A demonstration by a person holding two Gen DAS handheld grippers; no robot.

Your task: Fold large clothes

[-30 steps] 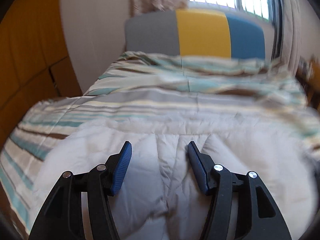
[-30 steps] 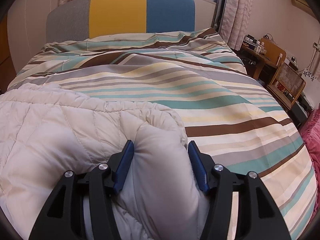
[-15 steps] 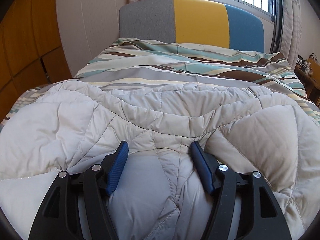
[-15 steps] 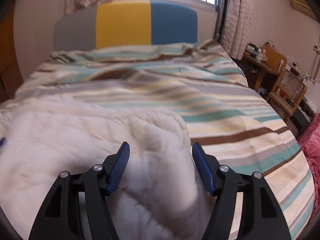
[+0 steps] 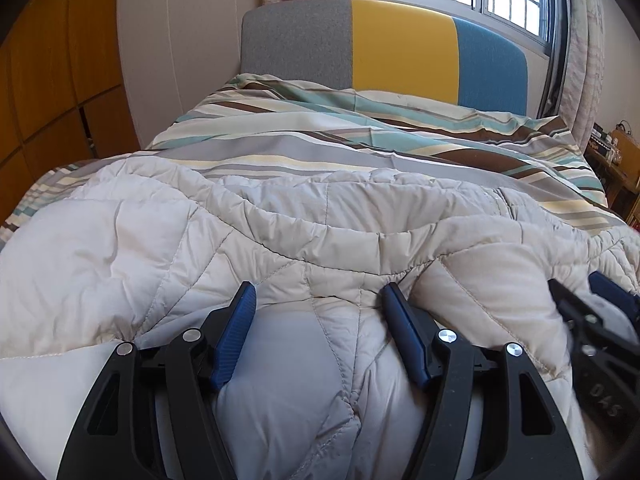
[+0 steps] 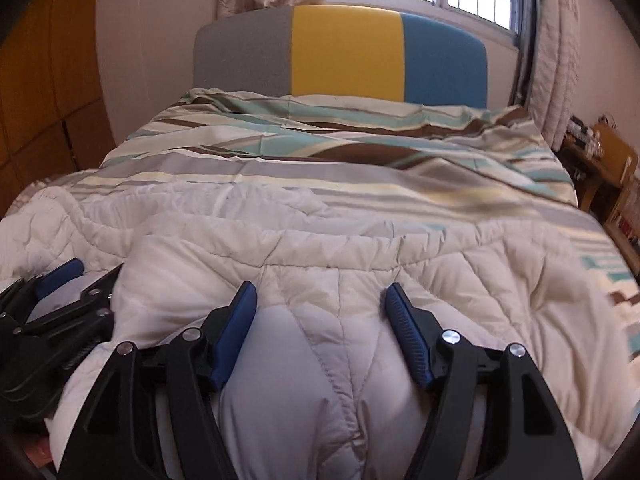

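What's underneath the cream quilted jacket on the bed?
The quilted jacket lies on the striped duvet, which shows beyond it up to the headboard. Whatever sits directly beneath the jacket is covered, so I cannot see it.

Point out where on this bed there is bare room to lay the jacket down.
Free: the striped bedspread between the quilted jacket and the headboard, plus its right side. Crowded: the near end, where the left gripper and right gripper sit in jacket folds.
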